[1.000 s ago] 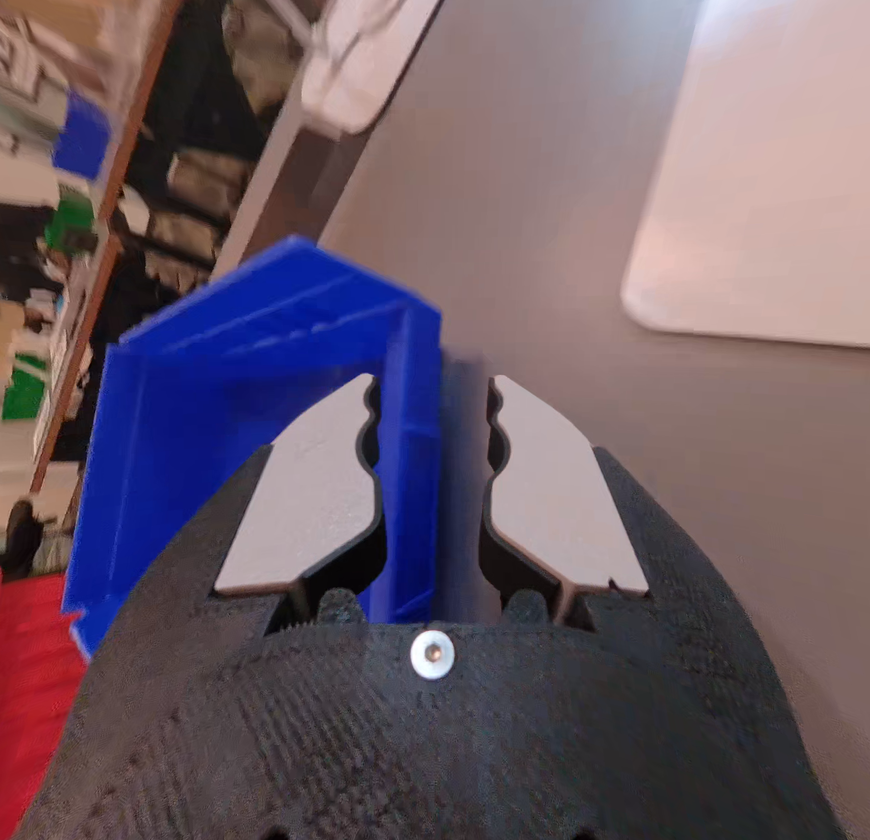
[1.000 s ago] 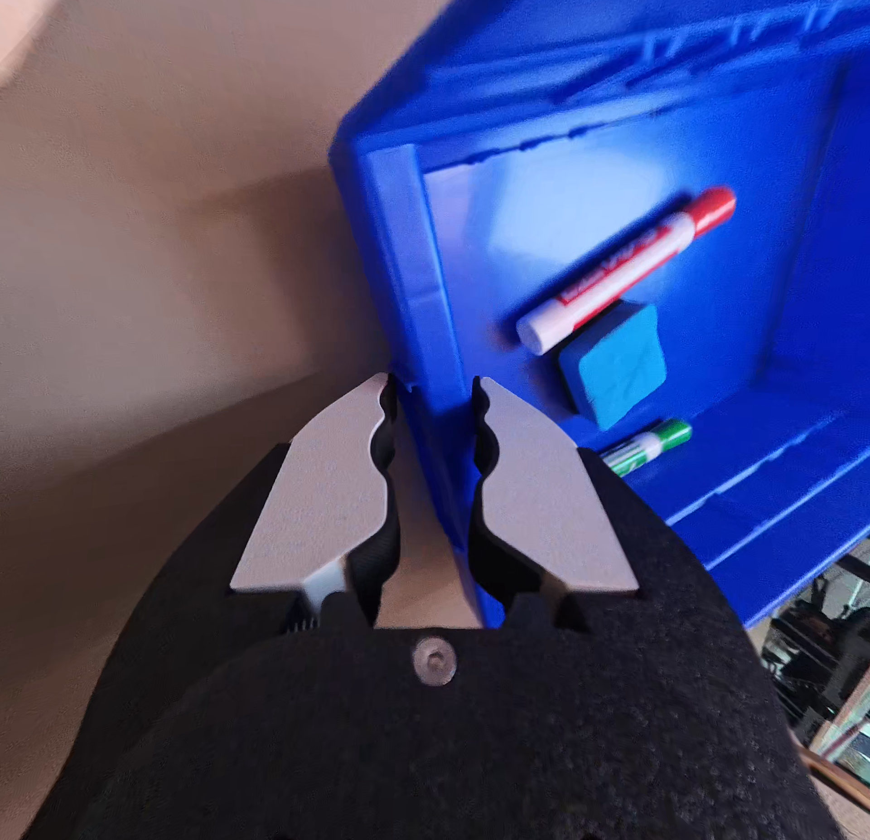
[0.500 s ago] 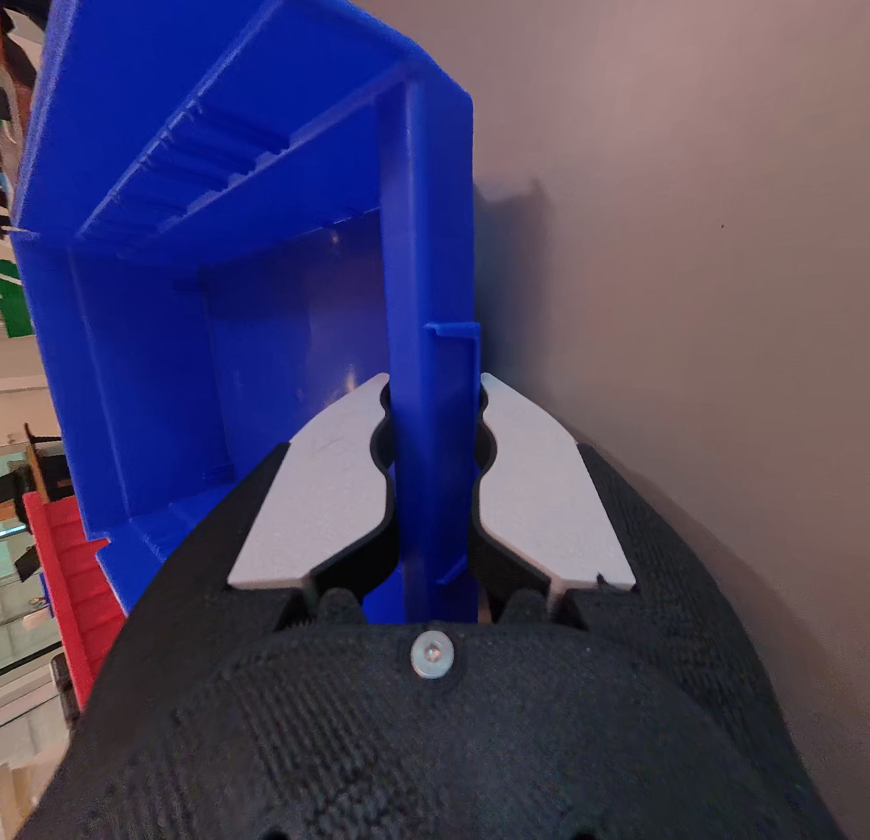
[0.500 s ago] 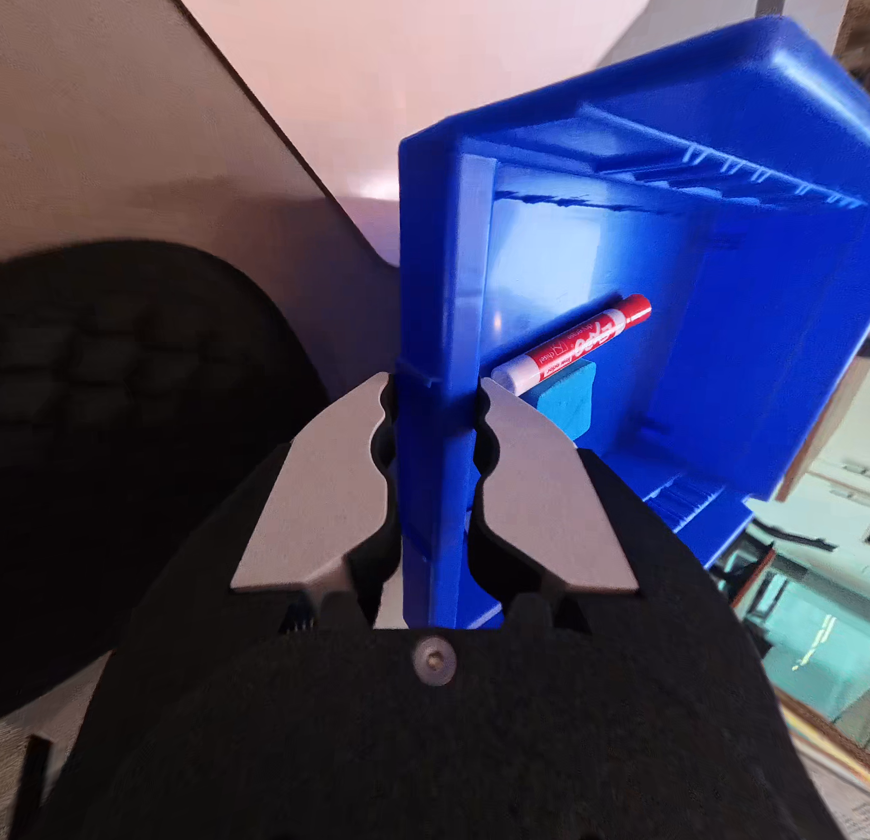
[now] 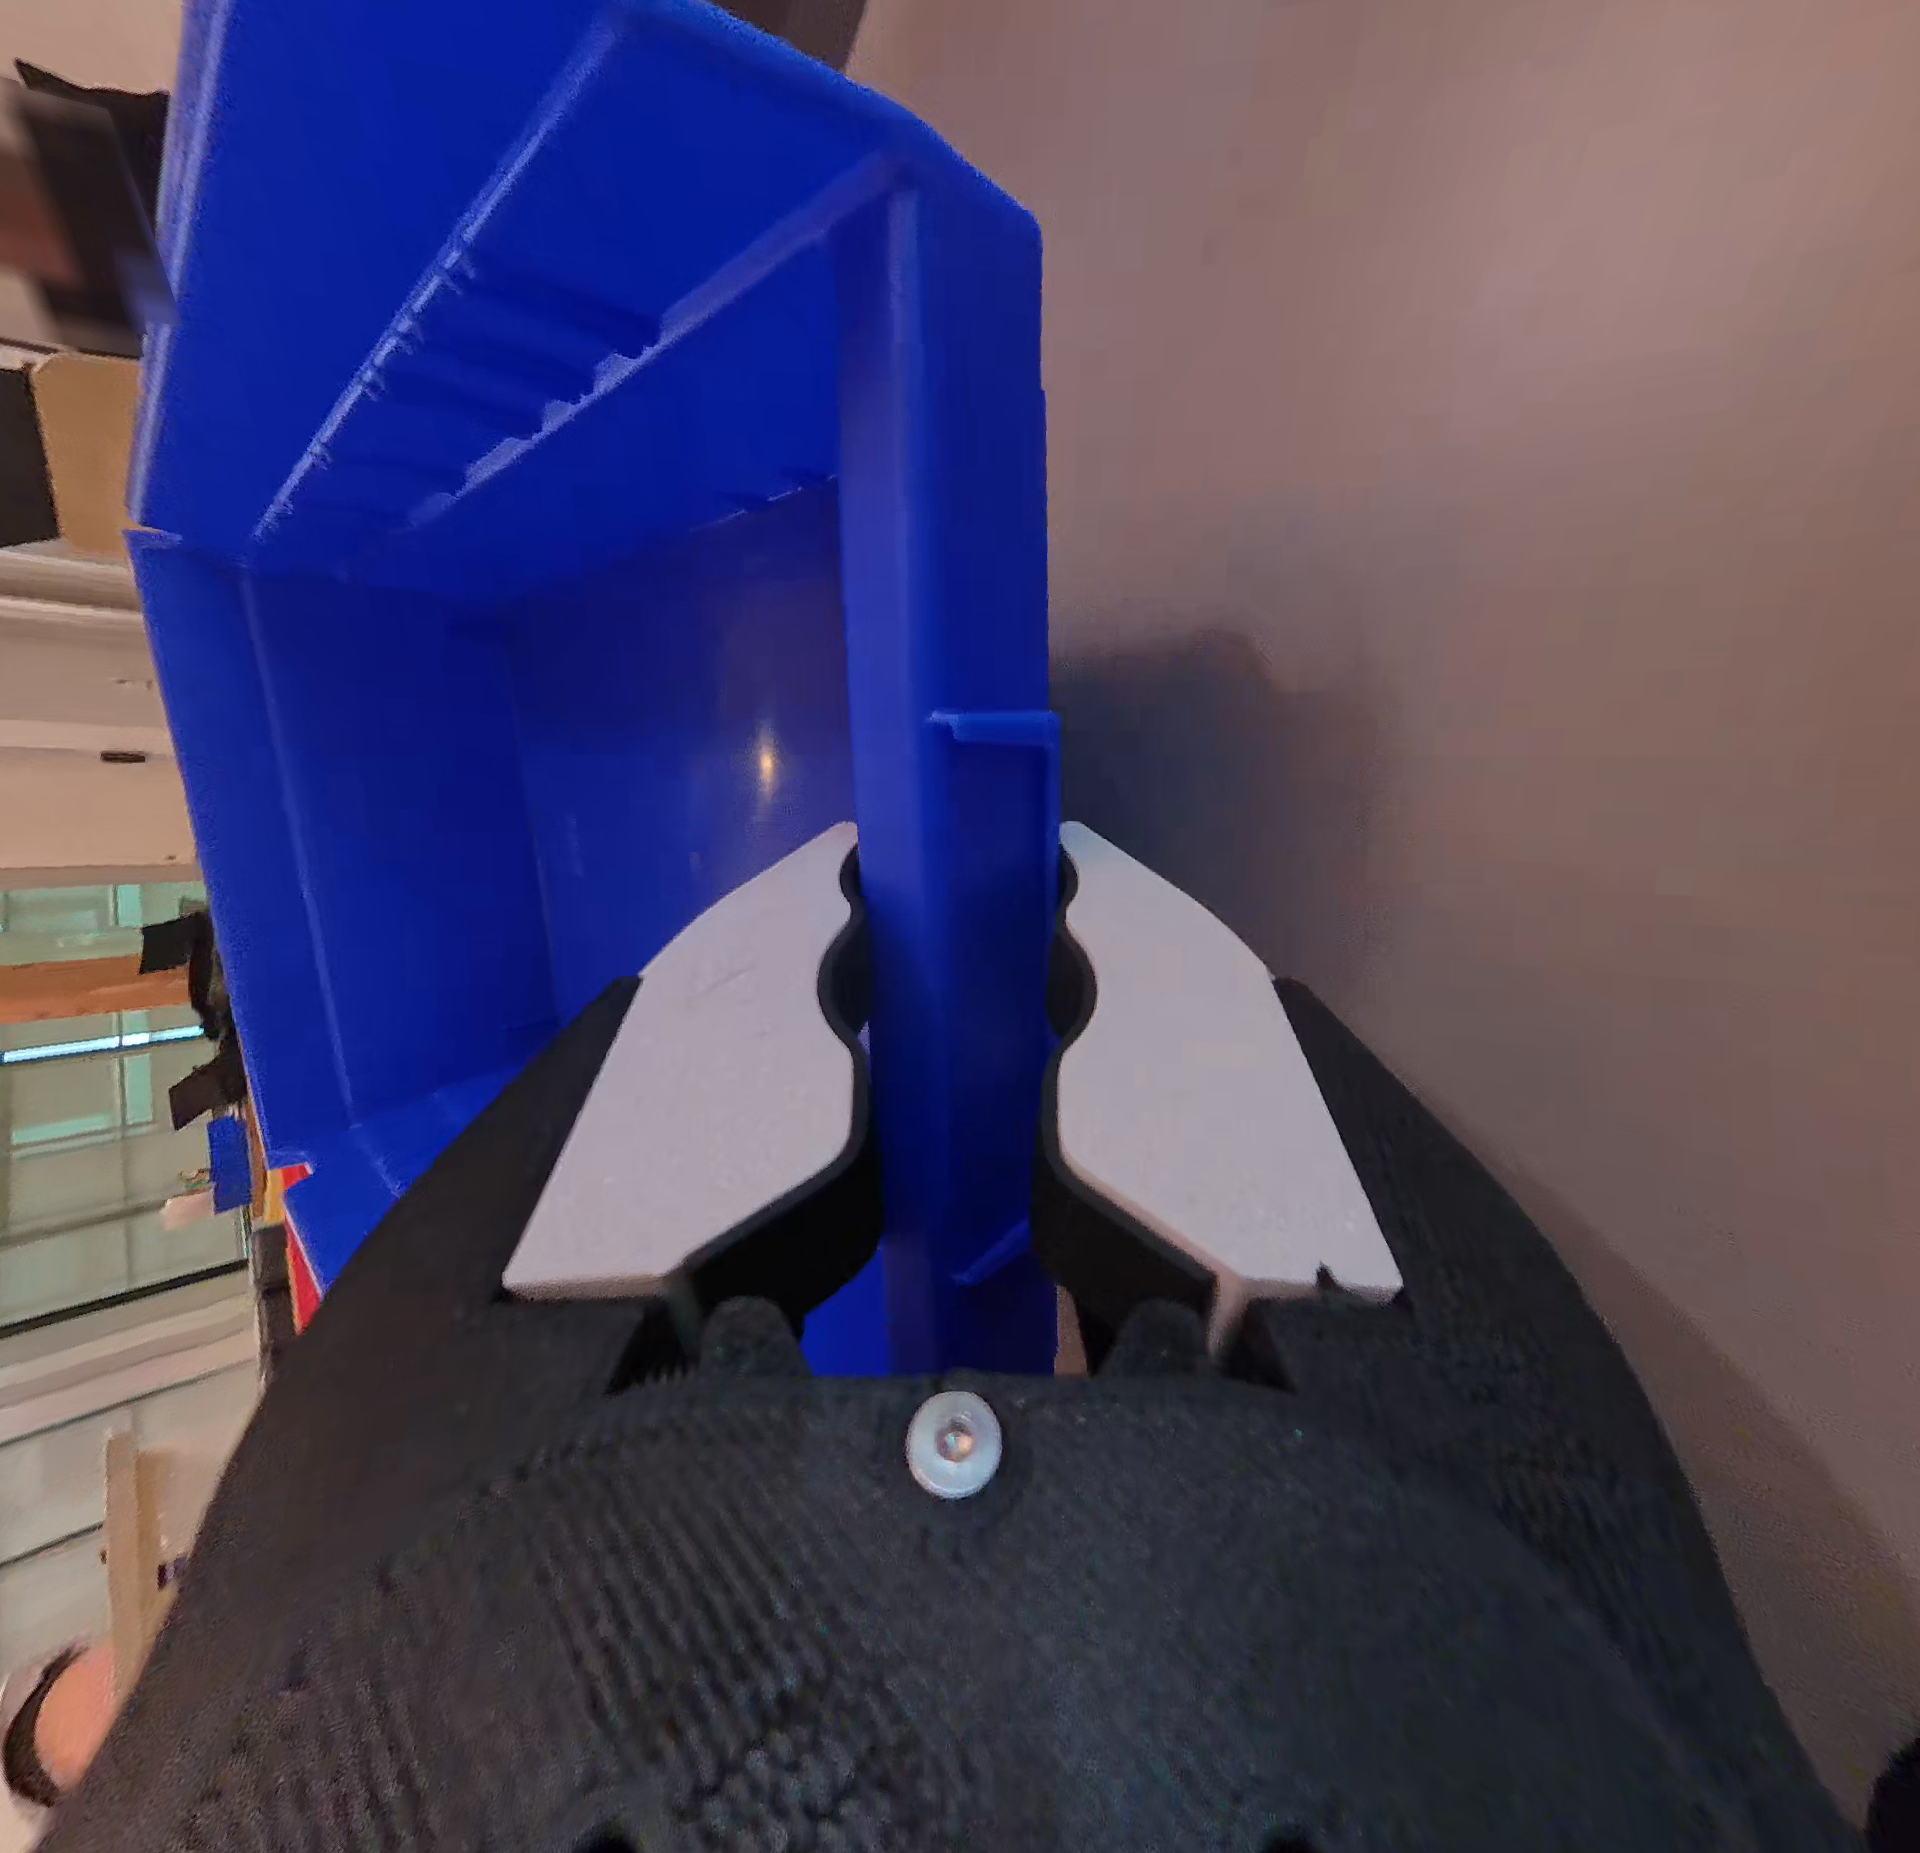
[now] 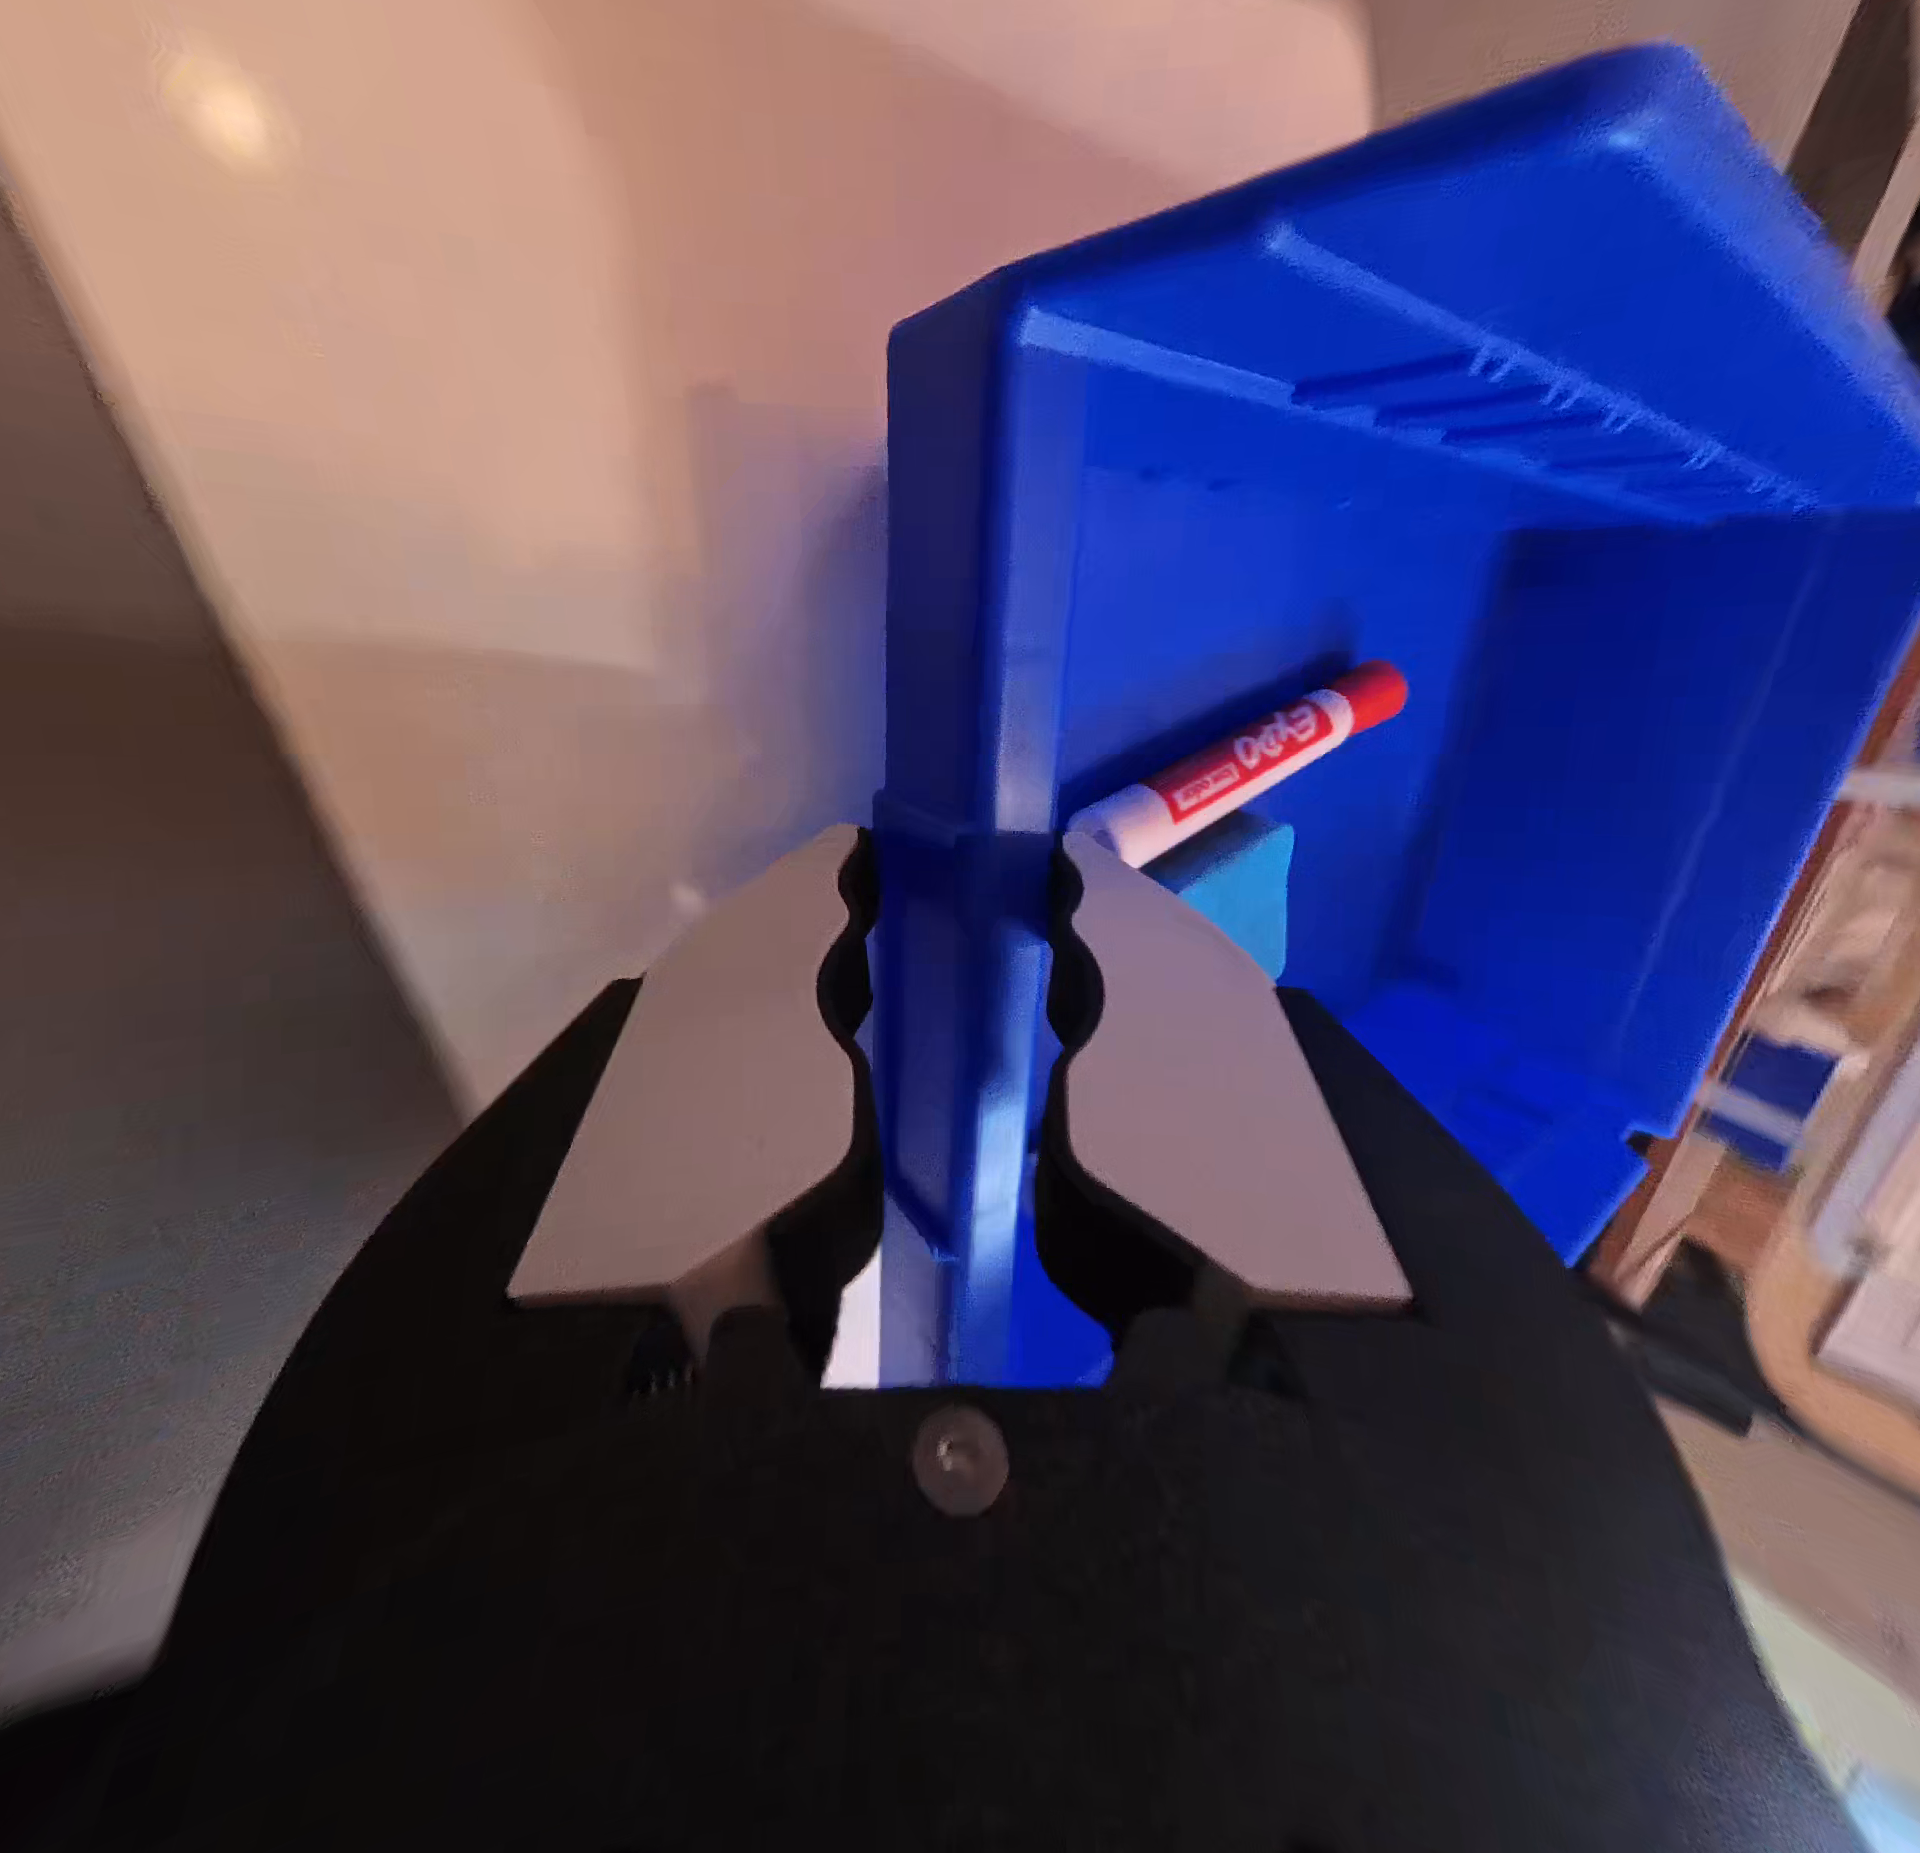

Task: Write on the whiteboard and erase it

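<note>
Both grippers hold a blue plastic bin (image 5: 520,369) by its rim. My left gripper (image 5: 956,858) is shut on one side wall of the bin. My right gripper (image 6: 961,847) is shut on another wall of the same bin (image 6: 1558,369). Inside the bin, in the right wrist view, lie a red-capped marker (image 6: 1257,754) and a light blue eraser block (image 6: 1242,894), partly hidden behind my right finger. A white whiteboard (image 6: 520,297) lies on the table to the left of the bin.
The grey-brown table surface (image 5: 1507,556) stretches to the right of the bin. Shelving with boxes (image 5: 73,453) stands beyond the table on the left. More shelves and clutter (image 6: 1849,1128) show at the right edge of the right wrist view.
Both grippers closed onto the bin's walls. The bin has since shifted with them over the table, toward the whiteboard. The green marker seen earlier is out of sight.
</note>
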Demonstrator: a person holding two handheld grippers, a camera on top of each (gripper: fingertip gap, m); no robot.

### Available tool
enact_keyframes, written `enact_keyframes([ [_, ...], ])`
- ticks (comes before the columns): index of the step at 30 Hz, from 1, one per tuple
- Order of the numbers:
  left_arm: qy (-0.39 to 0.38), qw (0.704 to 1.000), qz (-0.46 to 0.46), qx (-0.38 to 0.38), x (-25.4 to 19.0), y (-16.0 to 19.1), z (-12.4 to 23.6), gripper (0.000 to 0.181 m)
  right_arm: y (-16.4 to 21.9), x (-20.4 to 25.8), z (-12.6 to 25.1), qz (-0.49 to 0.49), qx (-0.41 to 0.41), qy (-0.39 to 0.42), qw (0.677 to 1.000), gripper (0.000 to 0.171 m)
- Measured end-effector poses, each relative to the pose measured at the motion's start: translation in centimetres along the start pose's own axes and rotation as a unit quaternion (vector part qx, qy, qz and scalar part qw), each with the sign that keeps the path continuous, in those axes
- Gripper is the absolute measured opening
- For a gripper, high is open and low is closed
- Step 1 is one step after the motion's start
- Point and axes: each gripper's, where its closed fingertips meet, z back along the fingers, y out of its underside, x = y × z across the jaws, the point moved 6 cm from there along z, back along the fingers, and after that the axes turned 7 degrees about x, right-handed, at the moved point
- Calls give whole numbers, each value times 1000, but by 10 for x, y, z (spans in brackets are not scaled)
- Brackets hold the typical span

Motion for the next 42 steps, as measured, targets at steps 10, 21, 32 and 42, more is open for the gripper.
enact_keyframes([
  [10,-57,998,37,-2,41,27,52,31,-87,-77,-13,-22,-190,113,975,39],
  [21,-50,989,-39,-136,-5,-51,114,31,-34,-74,40,-336,-351,-2,874,54],
  [32,-34,944,-179,-274,-107,-190,163,31,30,-101,112,-495,-381,186,759,18],
  [42,-22,897,-225,-381,-198,-290,182,36,137,-26,144,-587,-229,324,706,5],
])
